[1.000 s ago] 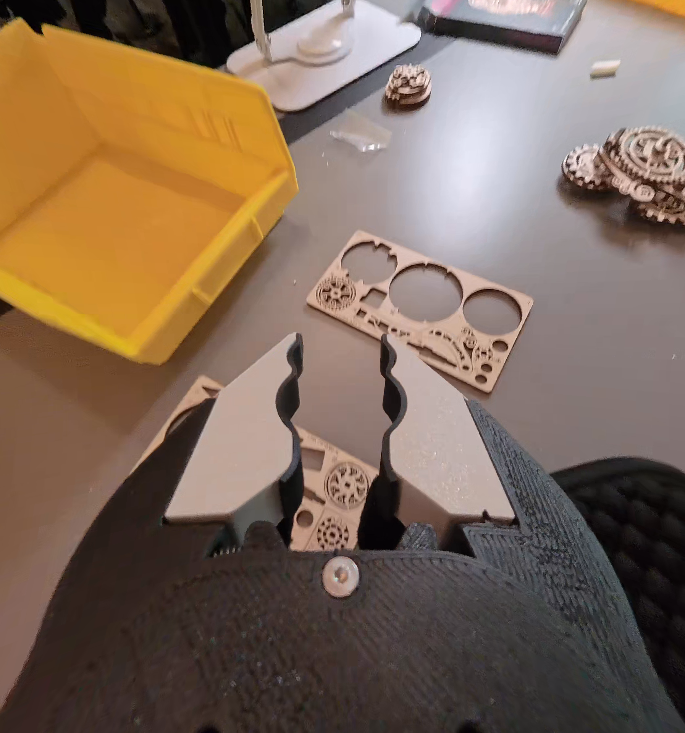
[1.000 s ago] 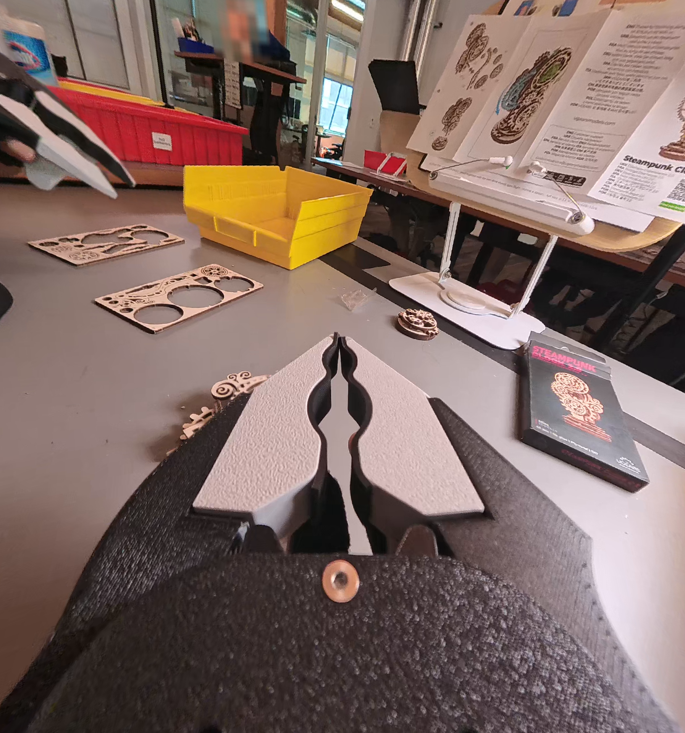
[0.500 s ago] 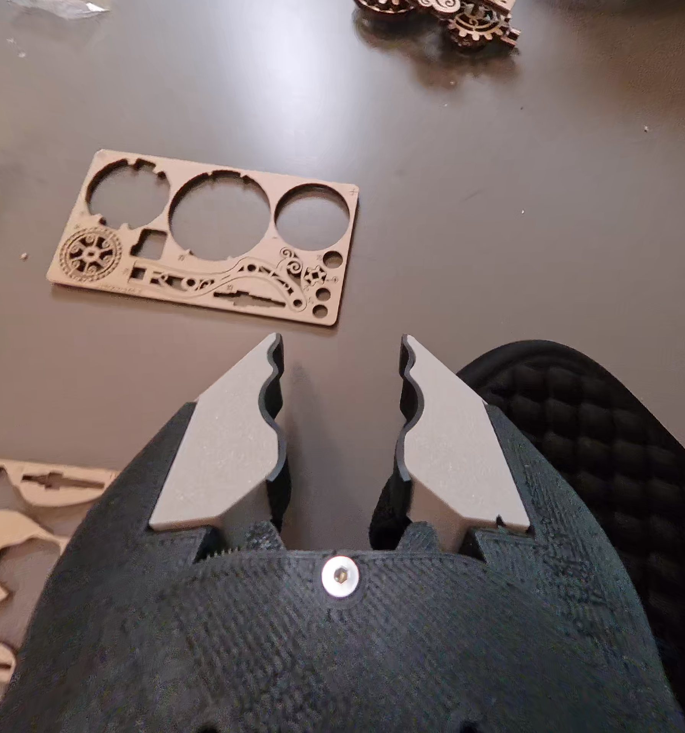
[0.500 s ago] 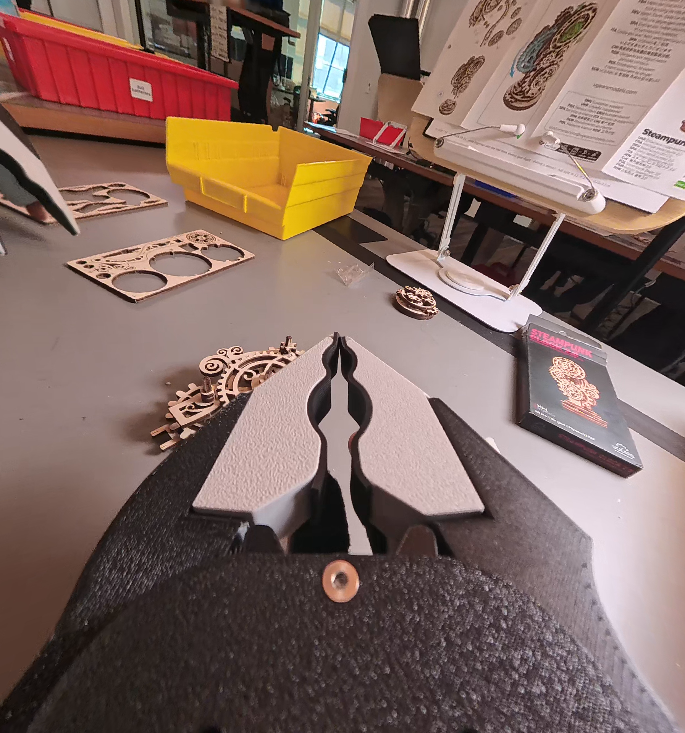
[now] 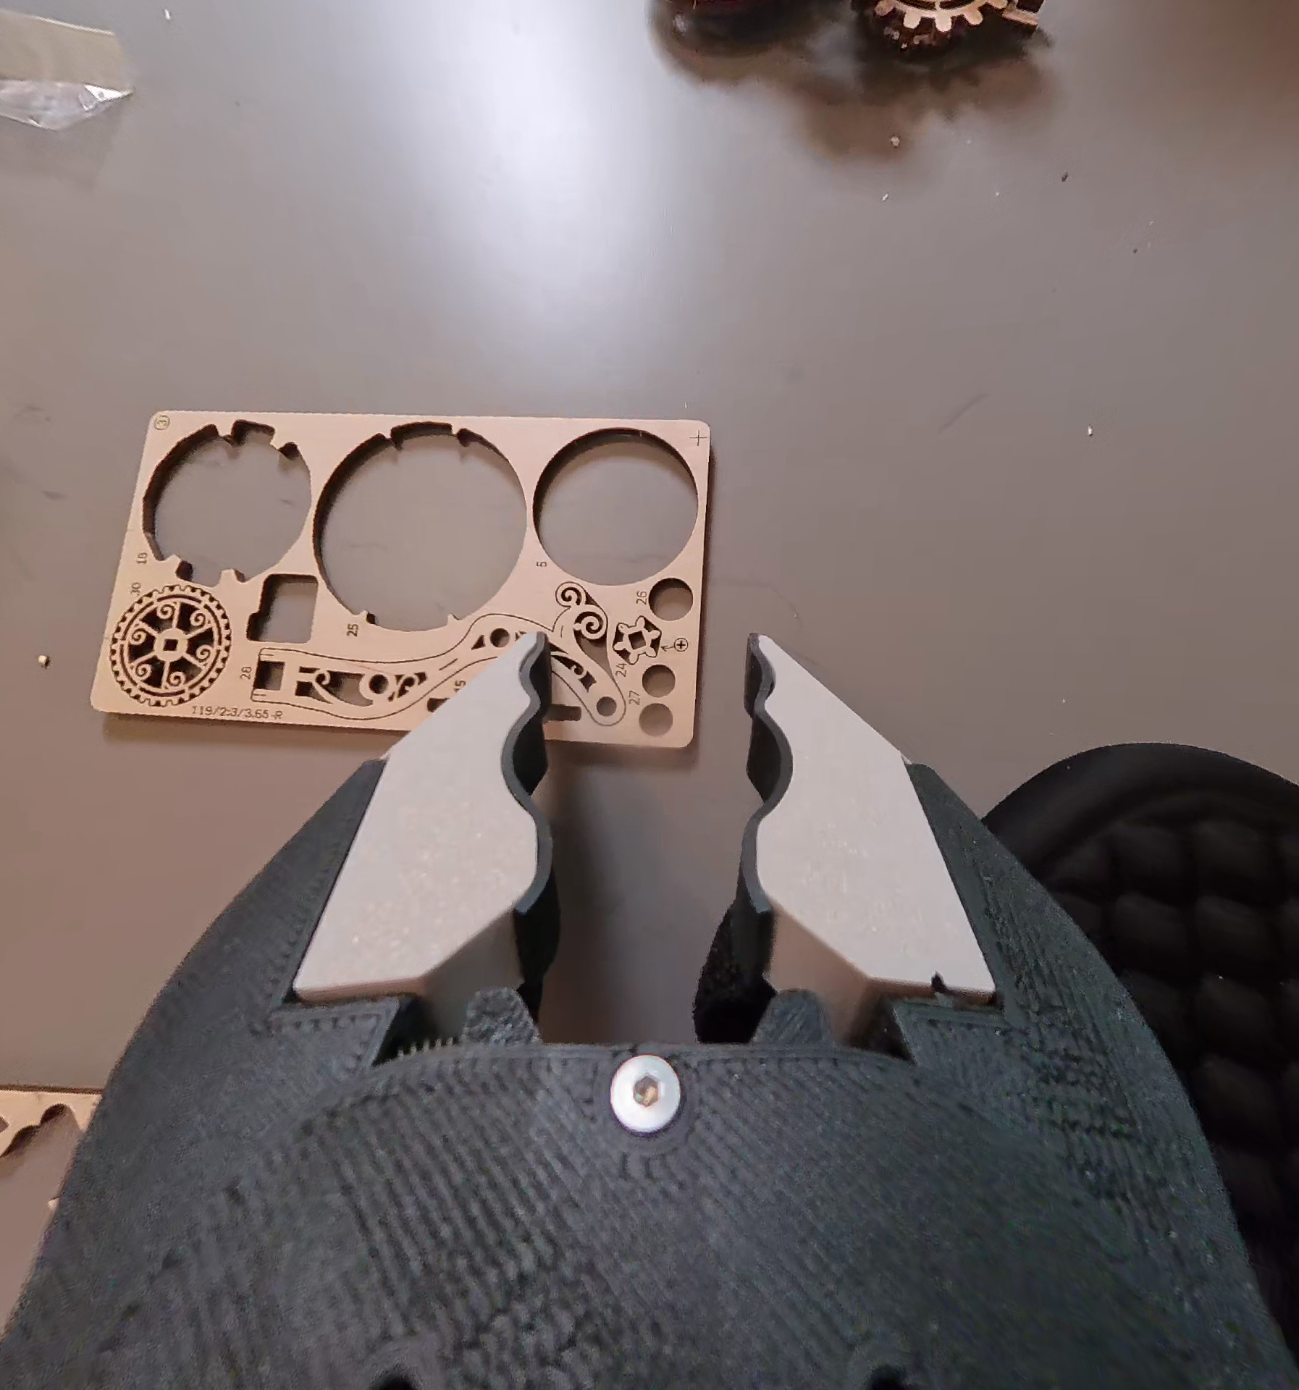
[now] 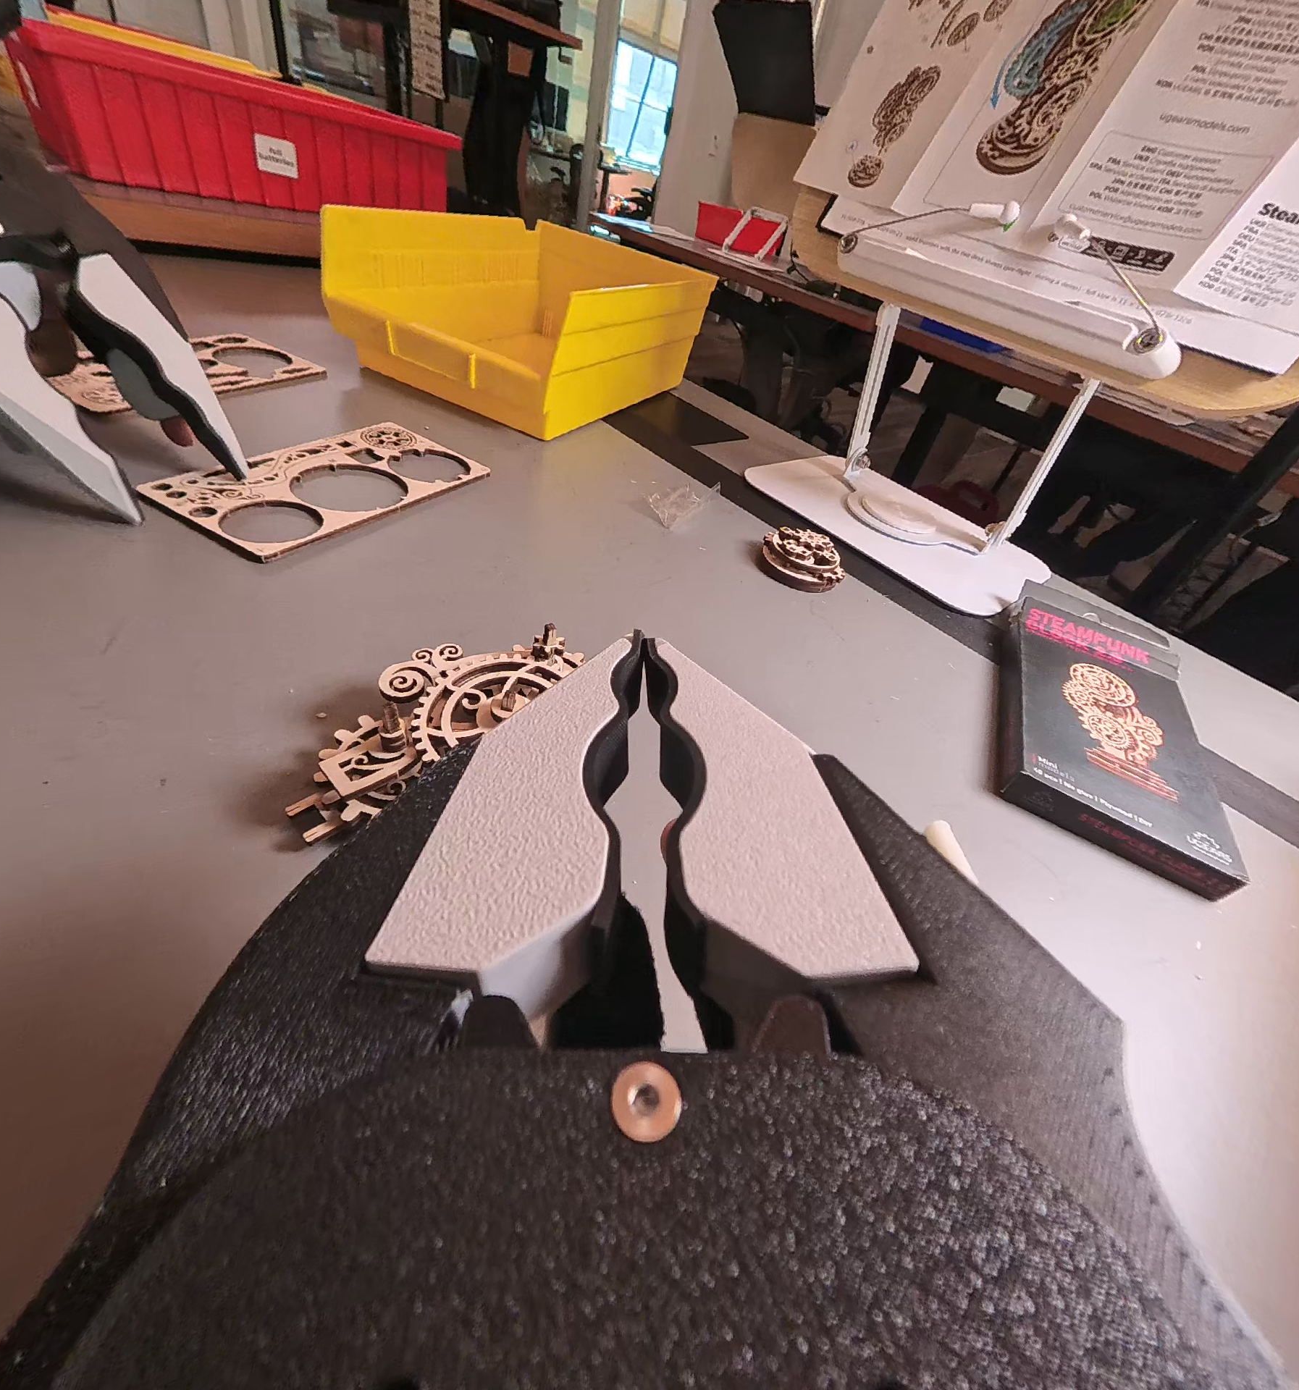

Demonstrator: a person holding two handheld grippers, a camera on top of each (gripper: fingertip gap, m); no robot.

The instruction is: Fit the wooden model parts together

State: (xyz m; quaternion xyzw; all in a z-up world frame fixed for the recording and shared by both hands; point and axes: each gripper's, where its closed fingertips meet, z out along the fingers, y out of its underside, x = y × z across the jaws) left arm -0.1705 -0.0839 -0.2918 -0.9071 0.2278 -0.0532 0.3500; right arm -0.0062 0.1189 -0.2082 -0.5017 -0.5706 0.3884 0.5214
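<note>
The spread left gripper hangs over the flat pale wooden parts sheet; a black padded mat lies right. The right gripper, pressed together, grips nothing beside the wooden gear assembly.

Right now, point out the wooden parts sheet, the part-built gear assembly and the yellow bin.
wooden parts sheet (image 5: 526, 583), left wrist view: solid strip between the round cutouts.
gear assembly (image 6: 466, 703), right wrist view: its large gear ring.
yellow bin (image 6: 616, 361), right wrist view: front wall.
</note>
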